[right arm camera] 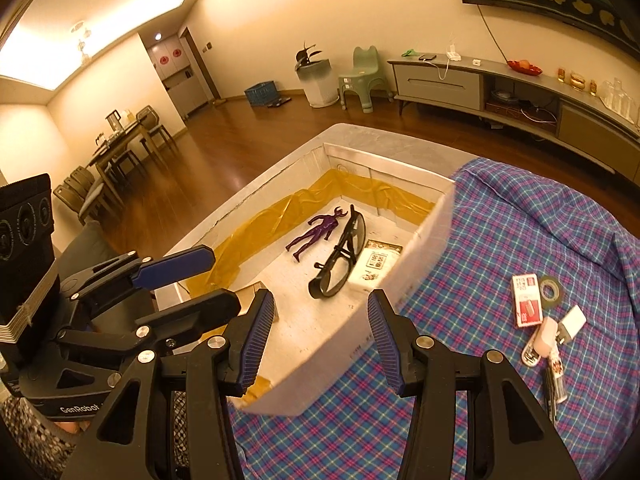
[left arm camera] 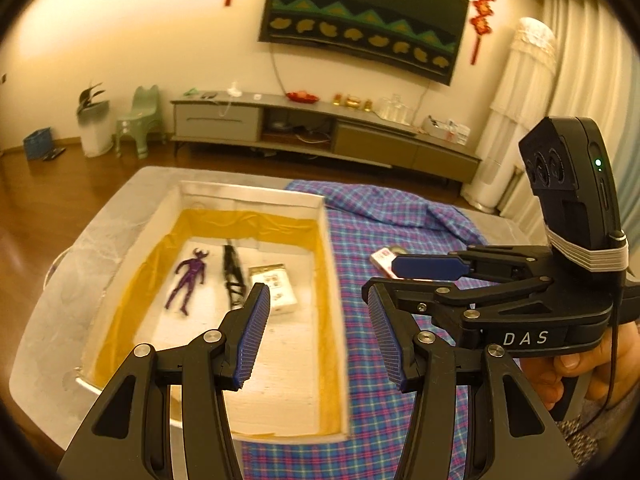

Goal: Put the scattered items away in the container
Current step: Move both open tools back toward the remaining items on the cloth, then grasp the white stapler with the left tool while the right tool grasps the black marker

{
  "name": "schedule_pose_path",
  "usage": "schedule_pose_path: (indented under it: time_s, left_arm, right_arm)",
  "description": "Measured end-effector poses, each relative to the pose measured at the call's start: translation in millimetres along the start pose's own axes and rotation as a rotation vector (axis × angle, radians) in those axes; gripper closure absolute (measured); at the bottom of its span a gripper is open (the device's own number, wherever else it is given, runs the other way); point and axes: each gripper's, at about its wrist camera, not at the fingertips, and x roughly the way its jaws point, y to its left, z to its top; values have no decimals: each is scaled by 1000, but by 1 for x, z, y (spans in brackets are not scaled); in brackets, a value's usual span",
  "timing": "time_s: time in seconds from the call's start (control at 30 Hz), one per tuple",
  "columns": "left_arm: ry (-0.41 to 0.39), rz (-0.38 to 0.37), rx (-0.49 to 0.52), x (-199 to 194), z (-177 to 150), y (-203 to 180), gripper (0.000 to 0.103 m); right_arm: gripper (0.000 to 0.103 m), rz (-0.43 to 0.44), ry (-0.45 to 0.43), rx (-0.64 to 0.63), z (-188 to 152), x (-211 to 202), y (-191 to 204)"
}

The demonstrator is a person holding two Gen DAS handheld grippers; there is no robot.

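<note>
Left gripper (left arm camera: 316, 336) tilted downward, jaws apart and empty, right gripper (right arm camera: 320, 338) alongside, likewise wide, empty

A home living room with warm ceiling light and a polished wooden floor (right arm camera: 224, 136). A long, low grey media cabinet (left arm camera: 304, 128) runs along a cream wall beneath a wall-hung screen under a patterned dust cover (left arm camera: 360, 24), flanked by red knotted hanging ornaments (left arm camera: 482, 8); a small green plastic chair (right arm camera: 362, 76) and a potted plant (right arm camera: 316, 80) stand nearby. In the right wrist view, a dining table with chairs (right arm camera: 116, 148) sits further back, and pale curtains (left arm camera: 592, 92) hang at one side.
</note>
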Motion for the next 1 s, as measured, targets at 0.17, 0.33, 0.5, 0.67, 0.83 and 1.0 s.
schedule_pose_path:
  time_s: [0.17,0.33,0.5,0.67,0.83,1.0]
  left_arm:
    - [19,-30,48,10,-3,-29,49]
    - [53,-53,90,27,-5,-56,49]
    - [89,-69,129,49,-10,-85,49]
    - [120,-77,142,70,-11,-105,49]
    - [147,-76,133,95,-10,-117,49]
    - [186,-95,111,124,-8,-130,49]
  right_arm:
    - [52,-5,-27,14,-15,-20,-19]
    - [52,-32,-62,54,-29,-43,-48]
    - [52,-66,-98,151,-45,-62,-93]
    - [52,-119,-108,239,-65,-68,-136]
    - [52,-211,-66,253,-91,-56,-172]
    - [50,-293,19,242,-116,-36,-208]
